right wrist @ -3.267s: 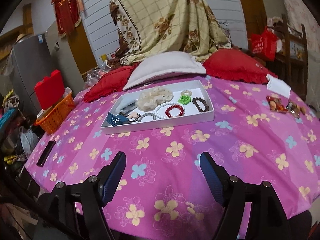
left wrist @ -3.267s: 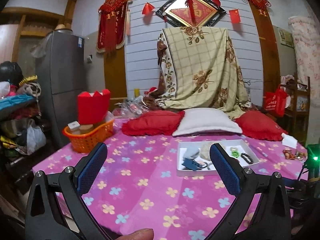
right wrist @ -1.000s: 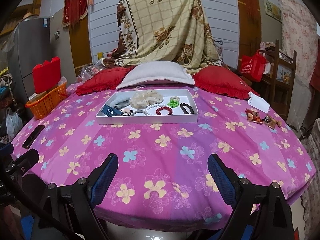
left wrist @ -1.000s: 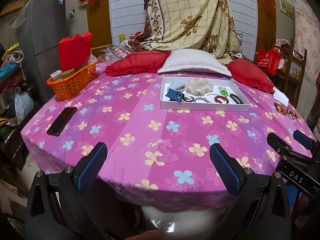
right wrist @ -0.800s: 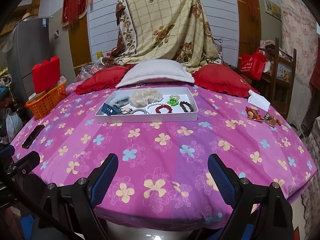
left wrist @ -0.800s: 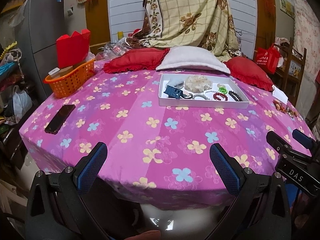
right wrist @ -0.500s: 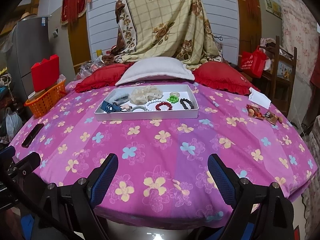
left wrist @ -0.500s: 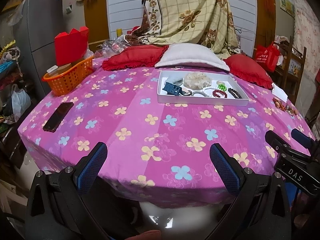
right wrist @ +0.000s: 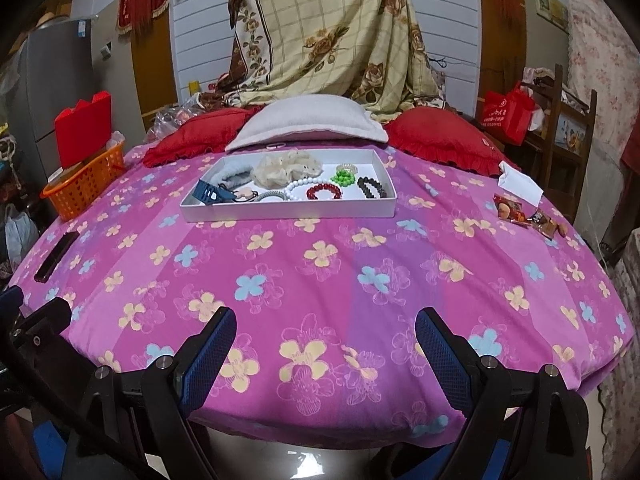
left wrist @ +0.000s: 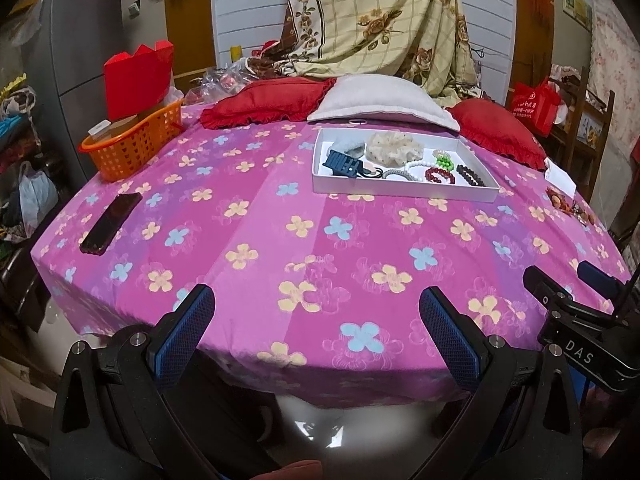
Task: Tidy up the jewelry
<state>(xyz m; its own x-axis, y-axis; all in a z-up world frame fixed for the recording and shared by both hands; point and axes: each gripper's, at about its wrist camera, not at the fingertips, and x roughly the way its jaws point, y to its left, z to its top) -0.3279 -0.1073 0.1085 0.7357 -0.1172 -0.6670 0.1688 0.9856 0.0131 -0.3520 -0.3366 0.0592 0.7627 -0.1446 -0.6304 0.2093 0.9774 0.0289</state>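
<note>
White shallow cardboard tray (right wrist: 288, 210) on your pink flowered counter (right wrist: 320, 272): bead bracelets (right wrist: 324, 191), scrunchie, clips inside. Sorted or awaiting sorting, undecidable. Left gripper (left wrist: 316, 332), right gripper (right wrist: 325, 346): fingers wide apart, empty.

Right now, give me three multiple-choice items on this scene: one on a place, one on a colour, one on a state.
1. Where does the black phone lie?
A. in the white tray
B. on the tablecloth near the left edge
C. in the orange basket

2. What colour is the bracelet between the white bead bracelet and the black bead bracelet?
A. red
B. yellow
C. blue

3. How is the right gripper?
A. shut on a bracelet
B. open and empty
C. shut on the tray

Answers:
1 B: it rests on the tablecloth, in front of the orange basket, far from the white tray.
2 A: the red bead bracelet sits there.
3 B: its jaws stand wide apart above the cloth.
</note>
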